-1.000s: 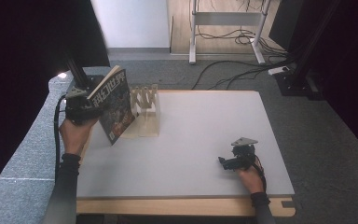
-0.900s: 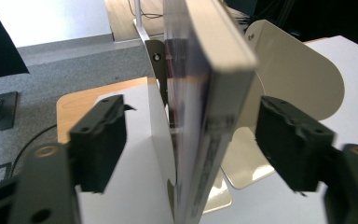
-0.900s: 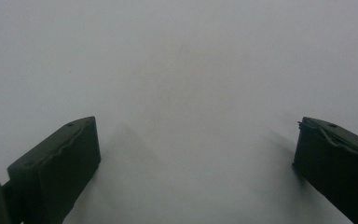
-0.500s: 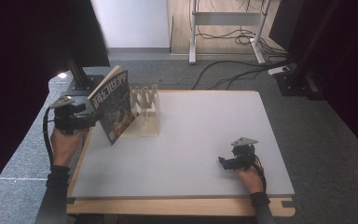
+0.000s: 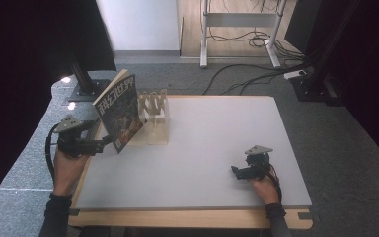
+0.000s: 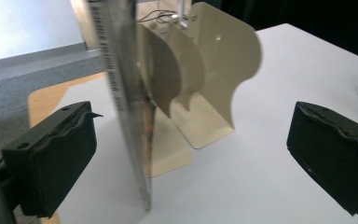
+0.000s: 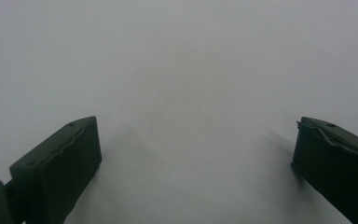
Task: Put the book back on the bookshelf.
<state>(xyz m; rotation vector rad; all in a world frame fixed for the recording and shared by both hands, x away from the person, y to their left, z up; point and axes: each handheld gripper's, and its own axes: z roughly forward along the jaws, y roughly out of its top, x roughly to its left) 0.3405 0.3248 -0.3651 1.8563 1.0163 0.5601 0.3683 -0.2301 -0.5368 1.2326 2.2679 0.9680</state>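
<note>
High view shows my left gripper at the table's left edge, just off the lower corner of the magazine, and its jaws have just been opening; they now stand wide apart and clamp nothing. Left gripper view confirms it: the magazine stands on edge between my two black pads, closer to the one at that view's left, with a gap on both sides so neither pad presses on it. A second ago I had the magazine gripped and tilted above the table beside the bookend rack; now it stands by itself, propped against the cream bookend rack, and my left hand has drawn back outward from the magazine toward the table's edge. Seen from the magazine, the rack's curved cream plates sit right behind it, touching its far face. My right gripper rests well away from the magazine, near the table's front right, where it was before; right gripper view shows its jaws spread wide over bare white tabletop, holding nothing.
</note>
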